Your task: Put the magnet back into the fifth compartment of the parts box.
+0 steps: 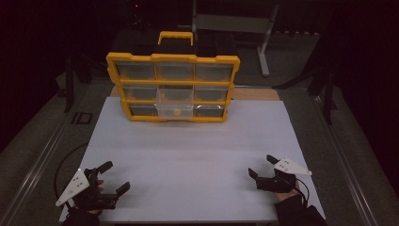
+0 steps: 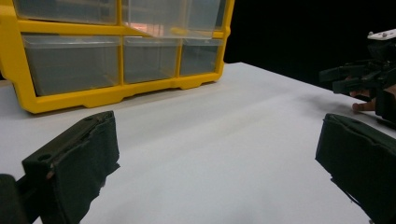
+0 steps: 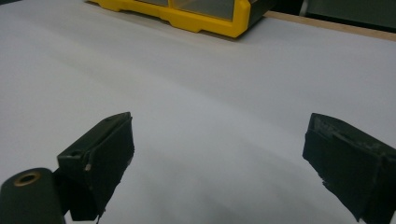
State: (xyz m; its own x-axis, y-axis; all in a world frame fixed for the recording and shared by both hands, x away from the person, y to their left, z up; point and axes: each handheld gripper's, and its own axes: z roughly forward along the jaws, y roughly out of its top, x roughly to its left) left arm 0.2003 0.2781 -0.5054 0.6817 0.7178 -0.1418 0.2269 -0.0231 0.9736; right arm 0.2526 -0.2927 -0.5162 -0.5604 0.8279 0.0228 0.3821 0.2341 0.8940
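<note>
Yellow organizer box (image 1: 173, 87) stands upright at the far middle of the white tabletop (image 1: 197, 155), well apart from both grippers. Nine clear drawers in three rows; carry handle (image 1: 175, 36) on top. The bottom-middle drawer (image 1: 174, 110) sits pulled partway out toward the person; the rest look flush.

Handling, as a judgement: hard plastic frame, stiff, probably light if the drawers hold nothing, and nothing can be made out inside them. Clear drawers are smooth and likely slippery, thin-walled, so a gentle pinch. Best hold for the protruding drawer is its front lip or the small yellow tab; for shifting the whole box, the top handle or a side of the frame. Standing upright, it could tip backward if pushed high up.

Left gripper (image 1: 111, 178) low at the near left corner, fingers spread wide, holding nothing; its own view looks across to the box (image 2: 116, 51). Right gripper (image 1: 263, 165) at the near right corner, hand underneath, fingers also wide apart and empty, aimed inward and forward over bare tabletop.
</note>
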